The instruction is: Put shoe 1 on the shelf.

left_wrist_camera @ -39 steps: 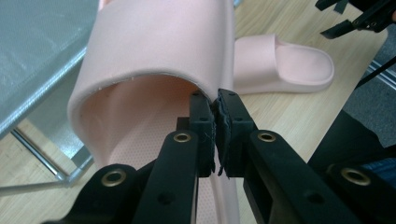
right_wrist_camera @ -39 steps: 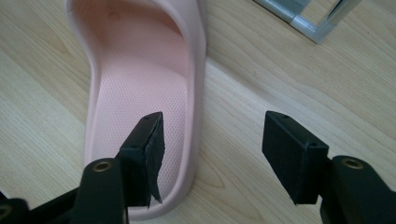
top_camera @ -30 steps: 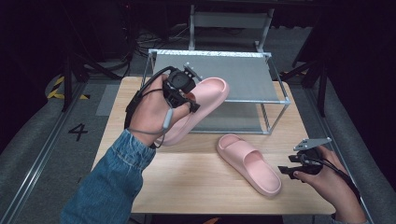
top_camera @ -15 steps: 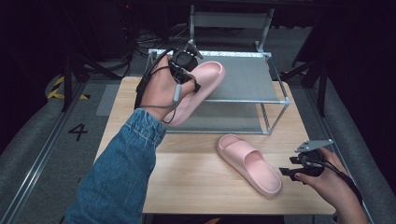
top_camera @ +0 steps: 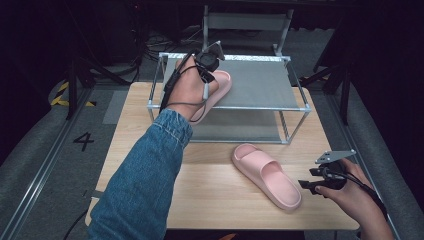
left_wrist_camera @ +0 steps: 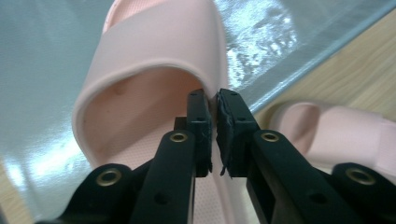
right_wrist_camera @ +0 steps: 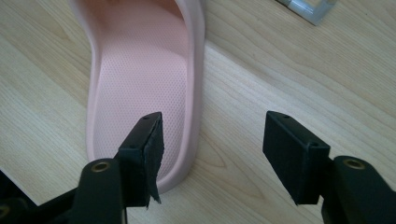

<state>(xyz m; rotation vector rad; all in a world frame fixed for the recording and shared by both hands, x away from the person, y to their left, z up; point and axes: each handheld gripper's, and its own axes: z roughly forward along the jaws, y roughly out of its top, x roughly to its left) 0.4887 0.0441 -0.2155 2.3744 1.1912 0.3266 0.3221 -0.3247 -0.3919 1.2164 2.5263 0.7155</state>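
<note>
Wooden table [top_camera: 210, 200] is carrying a metal two-tier rack [top_camera: 260, 82] with grey shelf sheets at its far half. Floor left of the table is showing a painted "4" [top_camera: 83, 140]. A denim sleeve [top_camera: 142, 175] is reaching across the table to the rack's top shelf, where the left gripper [left_wrist_camera: 213, 116] is holding one pink slipper [top_camera: 216, 92], jaws pinched on its side wall and just been easing apart slightly, rim still between them. Second pink slipper [top_camera: 267, 175] is lying on the table in front of the rack. Right gripper [right_wrist_camera: 212, 140] is sitting at its heel, jaws wide apart, nothing gripped.
</note>
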